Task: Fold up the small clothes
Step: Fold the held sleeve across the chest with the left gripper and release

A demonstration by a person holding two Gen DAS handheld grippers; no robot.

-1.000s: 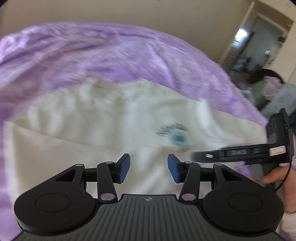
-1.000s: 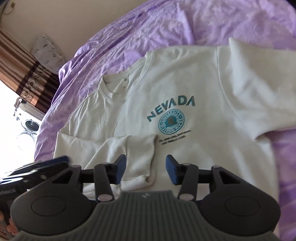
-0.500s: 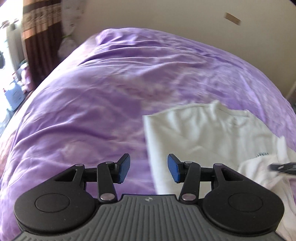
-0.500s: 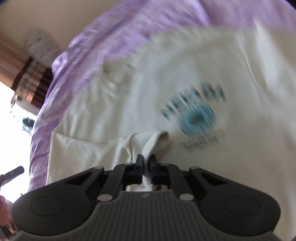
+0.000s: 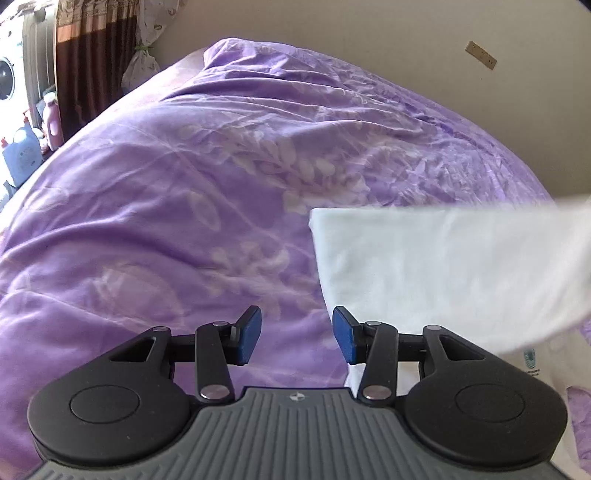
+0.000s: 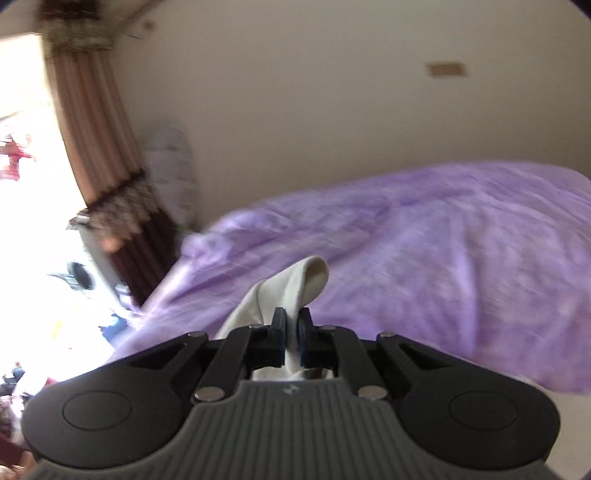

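white sweatshirt (image 5: 443, 266) on the purple bed (image 5: 184, 203) — sleeve cuff (image 6: 306, 280) now clenched in right gripper (image 6: 291, 332) jaws, just lifted off the chest print. left gripper (image 5: 297, 334) released, empty, swung beyond the shirt's edge — sleeve fold likely under way.

Purple bedspread (image 5: 192, 206), pale leaf print, rumpled, fills most of both views. Beige wall (image 5: 332, 33) behind, small plate (image 5: 481, 56) fixed on it. Brown curtain (image 5: 79, 62) at left; white bag (image 5: 142, 66) hanging beside it. Bottles (image 5: 22, 155), possibly detergent, by window.
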